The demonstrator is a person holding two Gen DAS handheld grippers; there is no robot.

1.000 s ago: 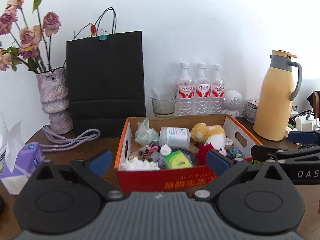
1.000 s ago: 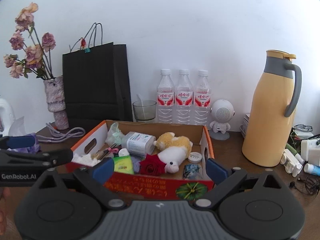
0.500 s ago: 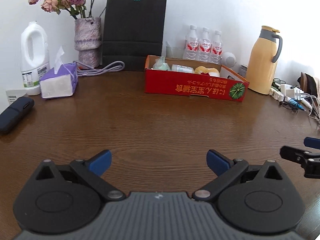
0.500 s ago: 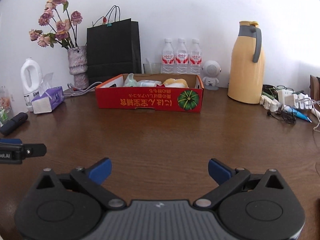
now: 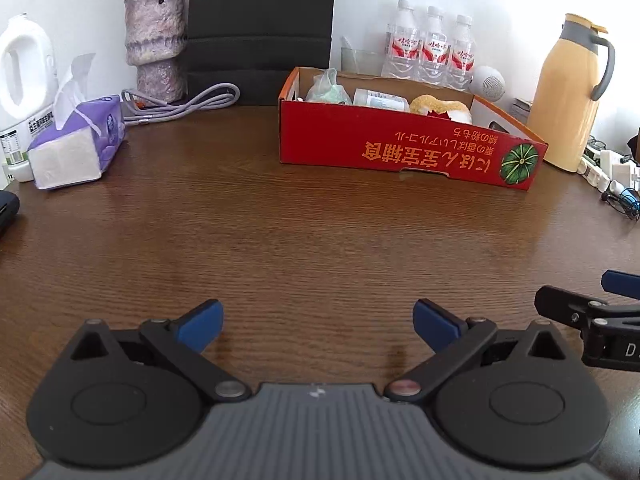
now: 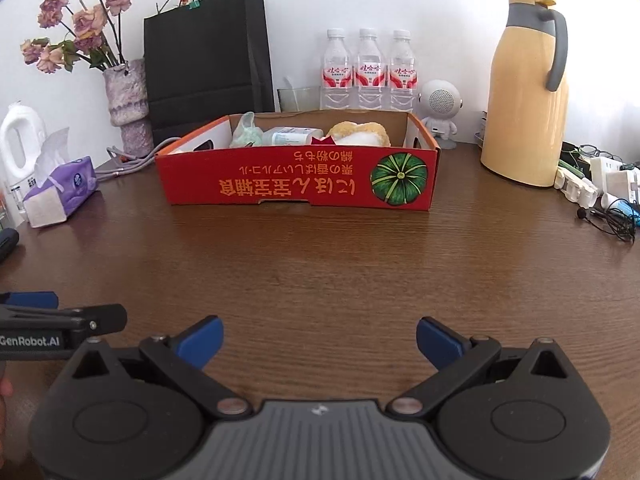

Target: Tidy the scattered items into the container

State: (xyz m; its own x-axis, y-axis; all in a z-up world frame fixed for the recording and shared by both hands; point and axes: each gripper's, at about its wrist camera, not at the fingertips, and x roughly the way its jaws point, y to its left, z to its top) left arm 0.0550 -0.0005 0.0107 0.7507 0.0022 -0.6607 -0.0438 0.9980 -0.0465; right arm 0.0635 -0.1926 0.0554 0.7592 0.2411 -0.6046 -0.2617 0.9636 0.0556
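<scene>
I judge the tidying to be at its tail end: the red cardboard box (image 6: 296,176) stands well ahead of my right gripper (image 6: 319,340) with its load already inside, a plush toy (image 6: 360,133), a white bottle (image 6: 289,135) and a pale green bag (image 6: 246,131) showing over the rim, and the bare wooden table (image 6: 320,272) between claw and box carries nothing loose that I can see. The next move, as I read it, calls for a scan of the edges (the tangle of black earphones (image 6: 608,220) off to the claw's right is the likeliest straggler, if it counts at all) before parking both tools.

The right claw is spread wide, its blue pads far apart, gripping nothing and hovering low above the wood. My left gripper (image 5: 316,320) is likewise fully released and empty, with the box ahead and slightly to its right.
</scene>
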